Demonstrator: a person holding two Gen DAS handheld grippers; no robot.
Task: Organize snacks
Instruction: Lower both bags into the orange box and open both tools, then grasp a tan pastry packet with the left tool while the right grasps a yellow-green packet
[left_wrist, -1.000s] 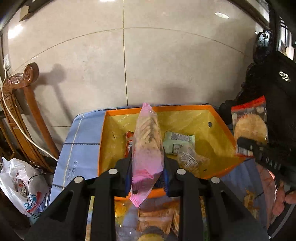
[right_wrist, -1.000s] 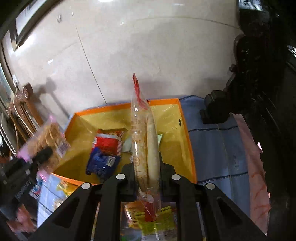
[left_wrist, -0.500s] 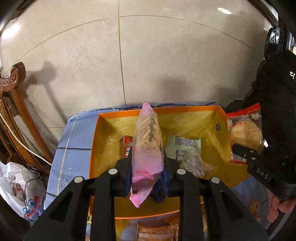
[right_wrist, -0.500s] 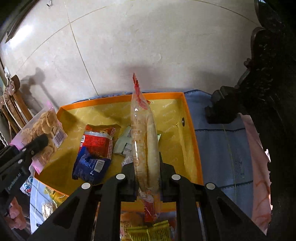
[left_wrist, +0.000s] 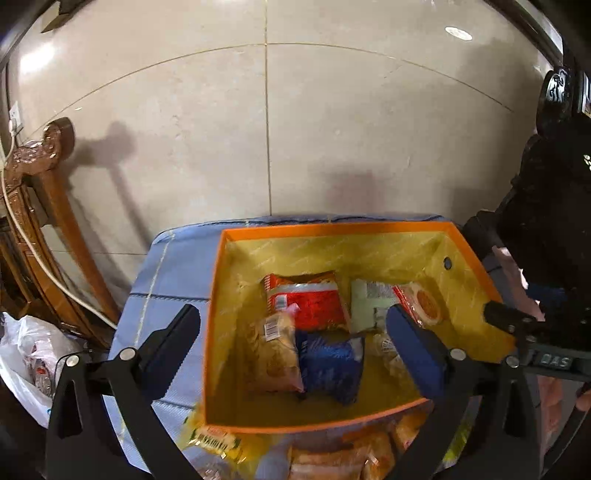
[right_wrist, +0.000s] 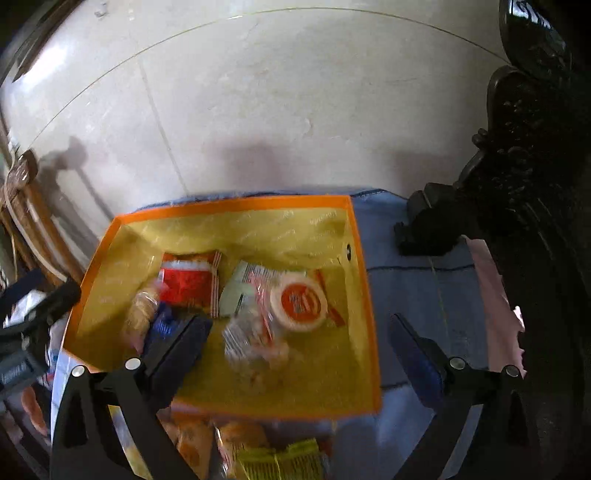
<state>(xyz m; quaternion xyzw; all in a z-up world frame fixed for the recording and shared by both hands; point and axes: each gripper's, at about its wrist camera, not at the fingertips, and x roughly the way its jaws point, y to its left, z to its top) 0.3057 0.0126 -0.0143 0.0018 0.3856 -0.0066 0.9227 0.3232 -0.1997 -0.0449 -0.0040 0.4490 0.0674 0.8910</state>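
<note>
Both snack packets have dropped into the orange box (left_wrist: 216, 317) — left tongs (left_wrist: 291, 332) and right tongs (right_wrist: 299, 338) opening, empty.

Snack packets (left_wrist: 314, 332) in orange box (left_wrist: 332, 227)

The open cardboard box (left_wrist: 218, 317) has a bright orange rim and outside with a glossy yellow lining, faintly lettered in a paler tone. Inside it, a red foil snack packet (left_wrist: 314, 299) carries a red-and-white checked edge and a white barcode patch; a dark blue crinkled packet (left_wrist: 330, 363) lies next to a clear bag of tan biscuits (left_wrist: 273, 354) with pink at its end. A pale green-and-white wrapper (right_wrist: 240, 291) sits beside a clear pack with a round orange-and-cream label (right_wrist: 299, 302). Under the box lies a light blue woven cloth (left_wrist: 173, 269) with thin pale and dark lines. The wall tiles (left_wrist: 332, 122) are cream.
</note>
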